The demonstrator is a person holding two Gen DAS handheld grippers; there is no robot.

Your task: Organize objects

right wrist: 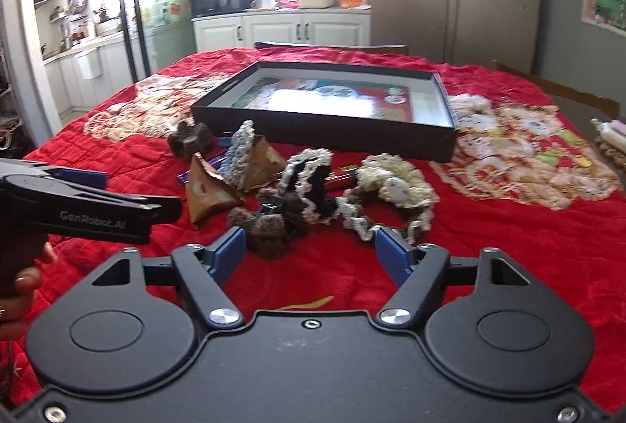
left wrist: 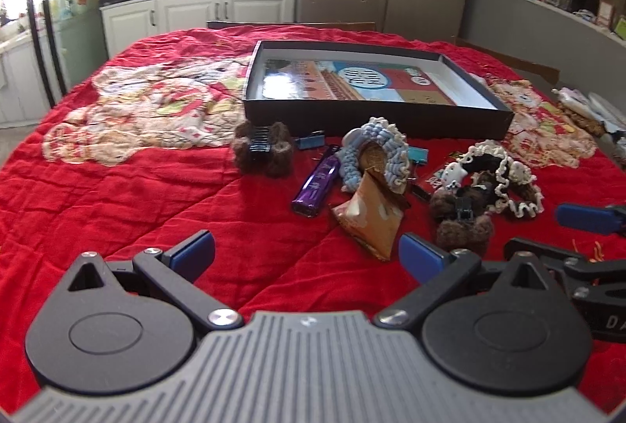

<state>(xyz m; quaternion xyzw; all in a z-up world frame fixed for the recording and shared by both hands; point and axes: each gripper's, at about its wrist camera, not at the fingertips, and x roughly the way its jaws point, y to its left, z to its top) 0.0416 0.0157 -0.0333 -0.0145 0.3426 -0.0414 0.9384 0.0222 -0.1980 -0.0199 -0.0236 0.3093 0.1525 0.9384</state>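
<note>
A pile of small items lies on the red quilt in front of a shallow black box (left wrist: pixel 375 118), also in the right wrist view (right wrist: pixel 324 131). The pile holds a purple lighter (left wrist: pixel 316 184), a brown paper packet (left wrist: pixel 371 215), a blue crochet scrunchie (left wrist: pixel 385 149), brown fuzzy hair clips (left wrist: pixel 262 149) and cream-edged scrunchies (right wrist: pixel 391 188). My left gripper (left wrist: pixel 307 255) is open and empty, just short of the packet. My right gripper (right wrist: pixel 311 253) is open and empty, just short of a brown fuzzy clip (right wrist: pixel 270 227).
The red quilt (left wrist: pixel 117 196) with bear pictures covers the table. More items lie at the table's right edge (left wrist: pixel 590 110). The left gripper's body (right wrist: pixel 78 208) reaches in at the left of the right wrist view. Kitchen cabinets and a fridge stand behind.
</note>
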